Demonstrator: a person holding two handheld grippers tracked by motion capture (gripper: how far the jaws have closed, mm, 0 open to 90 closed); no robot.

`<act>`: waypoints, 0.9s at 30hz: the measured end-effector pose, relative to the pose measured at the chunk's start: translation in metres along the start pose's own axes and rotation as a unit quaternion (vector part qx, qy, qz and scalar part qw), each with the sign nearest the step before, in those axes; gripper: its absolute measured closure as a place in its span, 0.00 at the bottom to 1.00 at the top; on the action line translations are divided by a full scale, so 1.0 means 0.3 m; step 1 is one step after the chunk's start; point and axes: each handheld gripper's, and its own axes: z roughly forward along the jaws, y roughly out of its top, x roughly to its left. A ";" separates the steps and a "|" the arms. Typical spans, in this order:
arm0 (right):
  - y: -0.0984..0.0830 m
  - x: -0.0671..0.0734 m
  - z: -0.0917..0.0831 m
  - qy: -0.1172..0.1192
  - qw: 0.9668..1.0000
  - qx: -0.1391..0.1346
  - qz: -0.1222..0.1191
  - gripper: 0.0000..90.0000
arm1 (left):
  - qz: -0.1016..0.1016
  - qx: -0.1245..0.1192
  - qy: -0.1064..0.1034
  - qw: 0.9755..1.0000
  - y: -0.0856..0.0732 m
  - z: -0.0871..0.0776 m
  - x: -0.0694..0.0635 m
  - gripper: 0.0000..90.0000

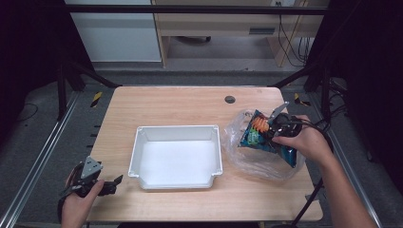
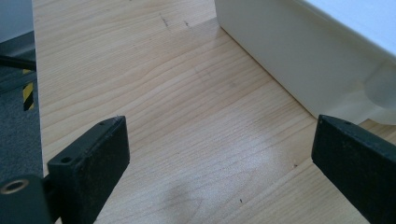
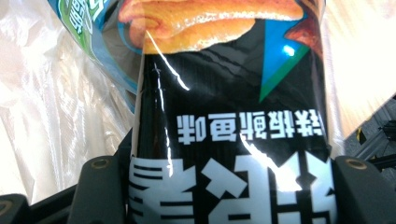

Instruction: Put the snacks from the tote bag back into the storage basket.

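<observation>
A dark blue and black snack bag [image 1: 259,134] with orange snacks printed on it lies at the right of the table, partly inside a clear plastic bag [image 1: 247,164]. My right gripper [image 1: 274,129] is shut on the snack bag's end. In the right gripper view the snack bag [image 3: 224,84] is upside down and pinched by both jaws of my right gripper [image 3: 224,191], with the plastic bag [image 3: 56,102] to its left. My left gripper [image 1: 115,183] rests open near the table's front left corner. Bare wood shows between the jaws of my left gripper [image 2: 219,158].
A white rectangular bin [image 1: 176,128] stands empty in the middle of the wooden table [image 1: 180,102]. Its side wall [image 2: 289,60] is just ahead and right of the left jaws. A round cable hole [image 1: 230,99] sits near the back edge. Dark frame posts flank the table.
</observation>
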 end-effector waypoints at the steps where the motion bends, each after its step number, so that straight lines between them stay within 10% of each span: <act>1: 0.000 0.000 0.000 0.000 1.000 0.000 0.000 0.43 | 0.000 0.000 0.000 1.000 0.000 0.000 0.000 0.04; 27: 0.056 0.098 -0.207 -0.040 0.995 -0.086 -0.019 0.44 | -0.003 -0.001 0.006 1.000 -0.001 -0.003 0.006 0.04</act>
